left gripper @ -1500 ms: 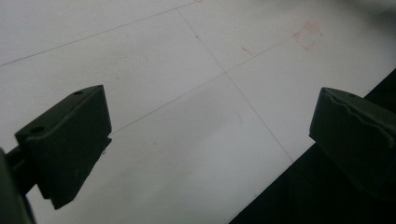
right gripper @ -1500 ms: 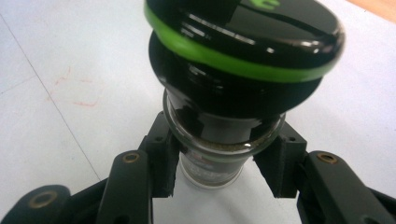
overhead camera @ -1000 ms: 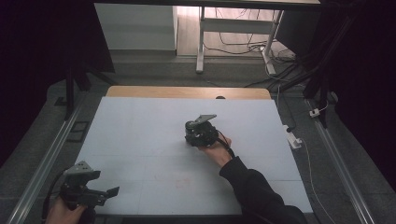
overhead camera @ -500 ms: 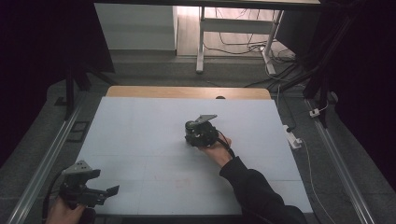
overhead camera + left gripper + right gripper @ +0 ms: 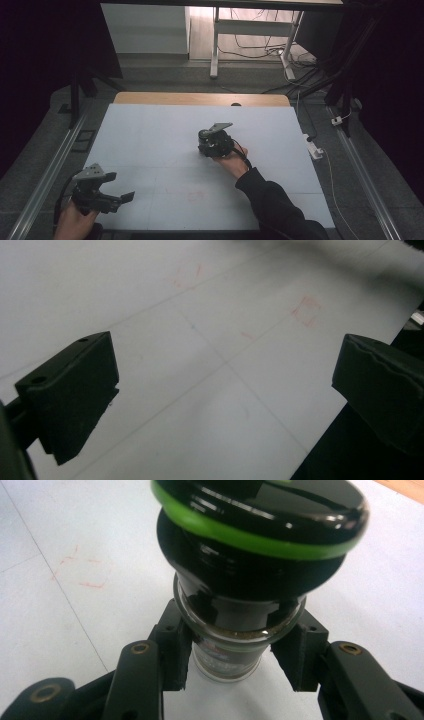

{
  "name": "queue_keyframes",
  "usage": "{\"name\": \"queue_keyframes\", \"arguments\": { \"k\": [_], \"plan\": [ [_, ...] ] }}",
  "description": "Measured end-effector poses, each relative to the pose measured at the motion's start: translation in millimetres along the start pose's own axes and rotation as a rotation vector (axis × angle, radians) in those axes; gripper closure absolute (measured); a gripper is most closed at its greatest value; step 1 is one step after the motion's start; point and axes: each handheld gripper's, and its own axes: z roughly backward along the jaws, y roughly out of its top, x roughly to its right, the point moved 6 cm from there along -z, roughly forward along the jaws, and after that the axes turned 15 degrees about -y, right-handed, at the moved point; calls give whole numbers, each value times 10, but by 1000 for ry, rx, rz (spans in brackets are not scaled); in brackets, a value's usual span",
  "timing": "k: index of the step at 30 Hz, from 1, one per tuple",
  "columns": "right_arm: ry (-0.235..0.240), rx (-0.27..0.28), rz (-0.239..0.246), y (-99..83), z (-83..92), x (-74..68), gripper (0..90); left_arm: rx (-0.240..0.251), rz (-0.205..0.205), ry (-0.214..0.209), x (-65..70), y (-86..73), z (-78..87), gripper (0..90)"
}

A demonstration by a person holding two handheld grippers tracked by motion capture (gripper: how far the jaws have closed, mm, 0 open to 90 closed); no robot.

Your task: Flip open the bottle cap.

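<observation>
At mid-desk [image 5: 150, 145], the right hand-held gripper [image 5: 235, 662] clamps an upright glass jar [image 5: 227, 655] with a green-ringed black cap. Near the front-left corner, the left hand-held gripper [image 5: 225, 385] hovers, jaws wide apart.

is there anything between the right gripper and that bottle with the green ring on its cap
Nothing visible. The right gripper already has a jaw on each side of the bottle, just under its black cap, with only bare white table around.
</observation>
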Motion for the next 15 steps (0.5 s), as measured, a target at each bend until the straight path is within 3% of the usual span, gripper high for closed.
{"name": "queue_keyframes", "arguments": {
  "k": [8, 15],
  "plan": [
    [5, -2, -3, -2, 0, 1, 522, 3, -56, -43, -25, 249, -234, 0],
    [9, 0, -3, -1, -3, 1, 522, -7, -87, -52, -58, 461, -412, 0]
  ]
}}
